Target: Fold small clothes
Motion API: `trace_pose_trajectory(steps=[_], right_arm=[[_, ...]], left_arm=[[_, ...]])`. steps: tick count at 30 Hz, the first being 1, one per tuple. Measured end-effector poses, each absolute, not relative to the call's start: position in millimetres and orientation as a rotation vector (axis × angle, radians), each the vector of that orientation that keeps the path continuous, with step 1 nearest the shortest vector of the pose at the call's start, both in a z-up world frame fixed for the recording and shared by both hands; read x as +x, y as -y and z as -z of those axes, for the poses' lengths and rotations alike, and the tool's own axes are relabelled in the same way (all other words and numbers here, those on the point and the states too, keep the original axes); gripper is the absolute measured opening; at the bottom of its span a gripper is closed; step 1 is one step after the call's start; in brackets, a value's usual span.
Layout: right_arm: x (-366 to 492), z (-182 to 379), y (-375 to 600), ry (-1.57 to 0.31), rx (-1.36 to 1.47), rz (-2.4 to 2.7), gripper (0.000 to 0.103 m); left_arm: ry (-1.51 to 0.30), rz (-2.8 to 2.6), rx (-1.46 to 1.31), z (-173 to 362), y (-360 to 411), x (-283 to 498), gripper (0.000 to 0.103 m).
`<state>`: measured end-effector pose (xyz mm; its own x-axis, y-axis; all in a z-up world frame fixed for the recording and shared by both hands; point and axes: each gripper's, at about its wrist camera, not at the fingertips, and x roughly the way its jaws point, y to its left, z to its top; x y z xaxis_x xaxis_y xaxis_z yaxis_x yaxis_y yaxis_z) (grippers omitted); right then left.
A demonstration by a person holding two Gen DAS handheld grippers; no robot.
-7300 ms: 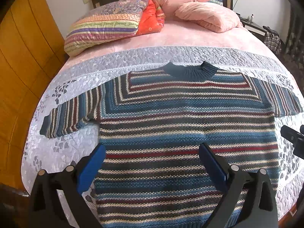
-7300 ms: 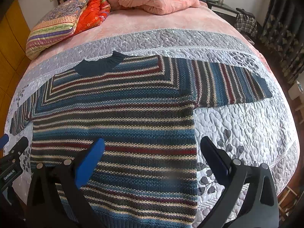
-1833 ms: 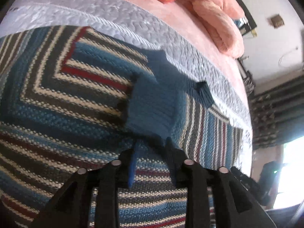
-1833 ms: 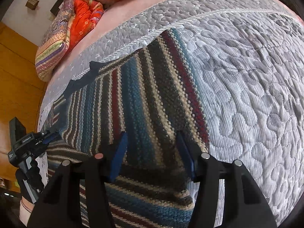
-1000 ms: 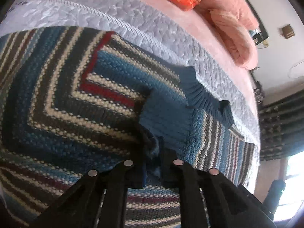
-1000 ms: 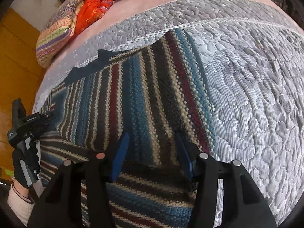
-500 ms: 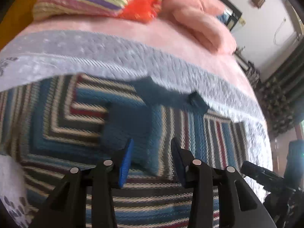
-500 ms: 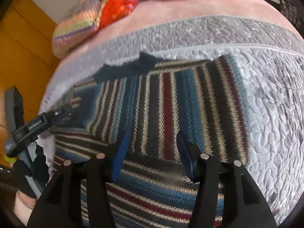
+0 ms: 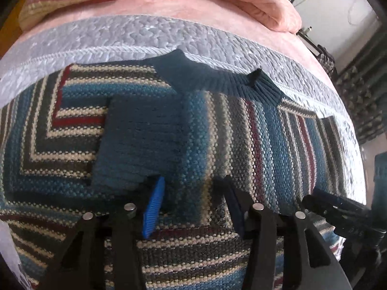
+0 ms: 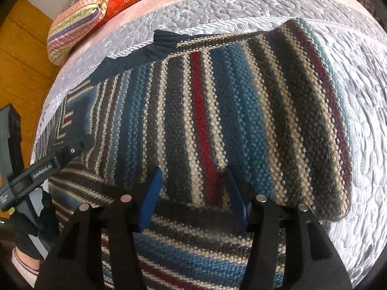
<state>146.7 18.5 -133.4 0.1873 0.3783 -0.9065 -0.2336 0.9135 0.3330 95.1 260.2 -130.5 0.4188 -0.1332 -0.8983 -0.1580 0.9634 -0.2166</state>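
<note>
Both sleeves now lie folded across the sweater (image 9: 217,145) on the bed (image 9: 121,36), left claw (image 9: 191,205) and right claw (image 10: 191,193) spread empty, though those loose sleeves could slide apart once lifted.

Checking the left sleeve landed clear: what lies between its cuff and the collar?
Only striped sweater body separates cuff and collar, in the left wrist view.
</note>
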Motion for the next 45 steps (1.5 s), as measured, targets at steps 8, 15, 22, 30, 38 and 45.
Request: trace_pose_trajectory(steps=[8, 15, 22, 30, 38, 45], right_arm=[[137.8, 92.7, -11.1, -1.260, 0.210, -0.472, 0.055], [106.4, 59.1, -29.0, -1.214, 0.142, -0.542, 0.063], [82.6, 91.3, -74.7, -1.283, 0.034, -0.598, 0.063], [76.9, 107.9, -99.6, -1.312, -0.018, -0.598, 0.062], [73.9, 108.7, -89.1, -1.311, -0.042, -0.568, 0.062], [71.9, 112.2, -86.8, -1.316, -0.081, -0.546, 0.062]], left_arm=[[-1.105, -0.038, -0.383, 97.3, -282.5, 83.1, 0.054], [-1.012, -0.221, -0.462, 64.5, -382.3, 3.7, 0.054], [-0.992, -0.489, -0.527, 65.8, -499.6, -83.2, 0.054], [-0.899, -0.691, -0.804, 94.7, -630.0, -154.1, 0.054], [-0.772, -0.774, -0.990, 120.1, -698.2, -159.3, 0.054], [-0.747, -0.811, -1.008, 125.3, -724.0, -149.7, 0.051]])
